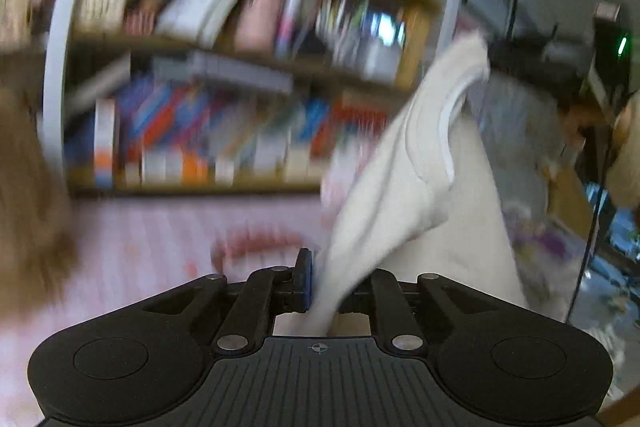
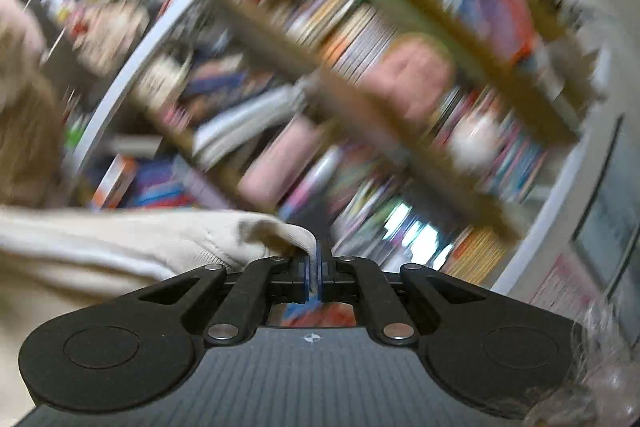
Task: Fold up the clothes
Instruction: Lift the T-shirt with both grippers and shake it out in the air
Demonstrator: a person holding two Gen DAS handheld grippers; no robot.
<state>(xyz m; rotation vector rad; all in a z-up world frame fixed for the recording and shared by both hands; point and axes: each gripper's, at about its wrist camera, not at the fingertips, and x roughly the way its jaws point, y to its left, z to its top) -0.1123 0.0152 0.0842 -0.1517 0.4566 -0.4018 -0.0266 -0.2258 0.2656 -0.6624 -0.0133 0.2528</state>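
The cream top [image 1: 420,163] is hanging up in the air, stretched btwn both grippers. In the left wrist view it's running from the bottom center of the frame up to the upper right, w/ a white-edged opening showing near the top and a fold bunching around the middle. The left gripper [image 1: 320,283] is clamping down on the lower end of the fabric; the blue pad [image 1: 306,277] on one finger is pressing right against the cloth, and the other finger is mostly hiding behind it.

In the right wrist view the same top [image 2: 120,247] is coming in from the left edge and draping across the lower left of the frame, w/ a corner getting pinched by the right gripper [image 2: 316,275], whose jaws are sitting nearly together w/ only a thin bit of cloth btwn them.

Behind it all, a wooden bookshelf [image 1: 224,75] packed w/ colorful books is filling most of both frames, pretty blurry tbh. A pink striped surface [image 1: 152,235] is showing under the shelf in the lower left of the left view.
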